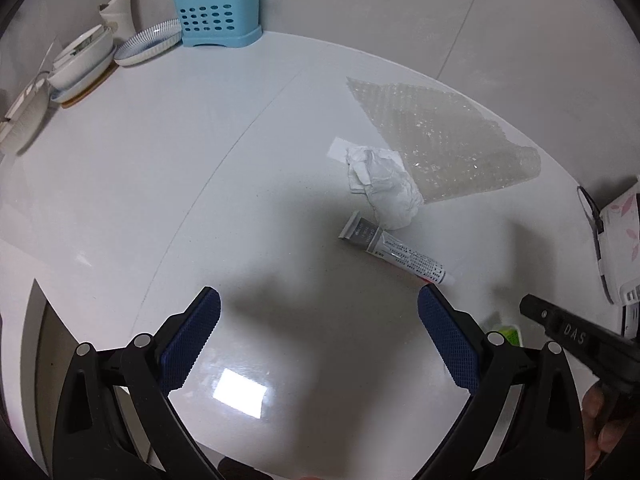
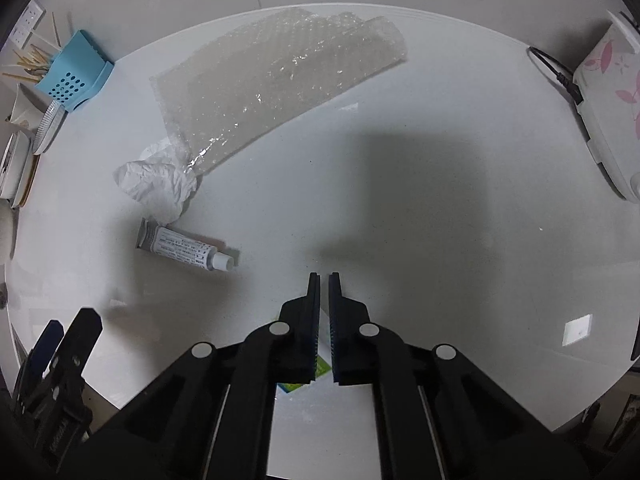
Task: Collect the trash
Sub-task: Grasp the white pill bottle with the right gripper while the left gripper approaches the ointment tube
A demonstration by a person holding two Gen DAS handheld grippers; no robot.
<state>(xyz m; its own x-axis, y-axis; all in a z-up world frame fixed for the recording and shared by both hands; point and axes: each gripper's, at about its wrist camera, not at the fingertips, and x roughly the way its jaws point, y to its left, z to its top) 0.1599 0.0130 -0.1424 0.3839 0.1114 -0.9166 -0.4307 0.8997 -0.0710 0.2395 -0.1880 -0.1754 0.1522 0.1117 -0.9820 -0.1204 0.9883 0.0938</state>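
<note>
Trash lies on the white round table [image 1: 160, 168]: a crumpled white paper [image 1: 384, 184] [image 2: 156, 184], a grey and white tube [image 1: 396, 252] [image 2: 184, 250] just in front of it, and a sheet of bubble wrap [image 1: 440, 140] [image 2: 276, 80] behind. My left gripper [image 1: 318, 292] hangs open over bare table, near side of the tube, nothing between its blue pads. My right gripper [image 2: 324, 276] [image 1: 528, 306] points almost straight down with its jaws shut. A small green and white packet [image 2: 322, 362] [image 1: 506, 334] shows under them; I cannot tell whether it is pinched.
A blue cutlery holder [image 1: 218, 12] [image 2: 76, 76] and stacked dishes [image 1: 84, 60] stand at the far left rim. A white appliance with pink flowers [image 2: 608, 96] [image 1: 624, 240] and its black cable [image 2: 556, 72] sit at the right rim. A hand [image 1: 604, 416] holds the right gripper.
</note>
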